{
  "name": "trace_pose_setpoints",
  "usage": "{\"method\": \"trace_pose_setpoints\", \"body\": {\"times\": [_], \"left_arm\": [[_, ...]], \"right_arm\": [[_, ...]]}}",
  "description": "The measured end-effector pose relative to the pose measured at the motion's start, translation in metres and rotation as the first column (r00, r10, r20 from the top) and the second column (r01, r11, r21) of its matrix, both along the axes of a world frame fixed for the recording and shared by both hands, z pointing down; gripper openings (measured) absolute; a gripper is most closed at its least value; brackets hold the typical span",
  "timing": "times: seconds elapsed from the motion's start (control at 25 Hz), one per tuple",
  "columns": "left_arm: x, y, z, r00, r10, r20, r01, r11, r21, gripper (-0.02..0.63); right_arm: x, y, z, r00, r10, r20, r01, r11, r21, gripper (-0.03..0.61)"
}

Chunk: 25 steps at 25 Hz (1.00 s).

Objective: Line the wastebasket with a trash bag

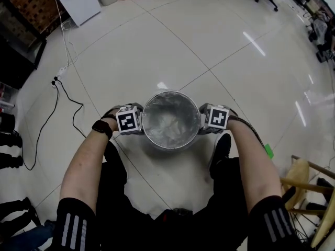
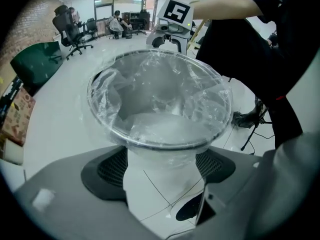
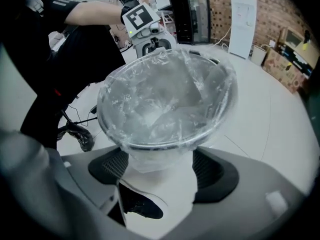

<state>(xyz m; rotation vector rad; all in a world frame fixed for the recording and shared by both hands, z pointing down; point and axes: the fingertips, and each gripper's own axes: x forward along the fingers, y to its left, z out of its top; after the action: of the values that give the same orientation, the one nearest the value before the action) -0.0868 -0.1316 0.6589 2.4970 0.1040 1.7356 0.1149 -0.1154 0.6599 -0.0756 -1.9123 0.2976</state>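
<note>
Wastebasket (image 1: 168, 144) stands on the floor (image 1: 209, 46) in the head view, with the left tool (image 1: 139, 123) and right tool (image 1: 204, 120) on either side, likely to pull the trash bag (image 1: 170, 116) down evenly

Left gripper view: the jaws are wide apart and grip nothing. The bag's edge hangs under the rim between them

Right gripper view: the same, with the bag edge between the spread jaws, not pinched

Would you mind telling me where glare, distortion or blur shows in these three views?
Head view: ceiling lights leave bright streaks on the glossy floor, and its tile lines bow. Left gripper view: black vignetted corners, near jaws soft, glints on the trash bag. Right gripper view: the same vignette, soft jaws and bag glints.
</note>
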Motion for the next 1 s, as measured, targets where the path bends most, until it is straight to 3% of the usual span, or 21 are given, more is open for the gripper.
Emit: {"method": "trace_pose_setpoints", "body": {"times": [0.4,0.68,1.0], "left_arm": [[-0.011,0.001,0.029,0.997,-0.018,0.071,0.021,0.999,-0.038,0.423],[0.0,0.001,0.027,0.998,-0.024,0.049,0.025,1.0,-0.015,0.423],[-0.046,0.003,0.021,0.986,-0.126,0.114,0.128,0.992,-0.011,0.422]], "right_arm": [[0.002,0.004,0.033,0.999,0.03,-0.026,-0.032,0.998,-0.056,0.413],[0.009,0.004,0.04,0.998,0.043,-0.053,-0.045,0.998,-0.035,0.413],[0.038,0.0,0.026,0.989,0.021,-0.149,-0.015,0.999,0.042,0.41]]}}
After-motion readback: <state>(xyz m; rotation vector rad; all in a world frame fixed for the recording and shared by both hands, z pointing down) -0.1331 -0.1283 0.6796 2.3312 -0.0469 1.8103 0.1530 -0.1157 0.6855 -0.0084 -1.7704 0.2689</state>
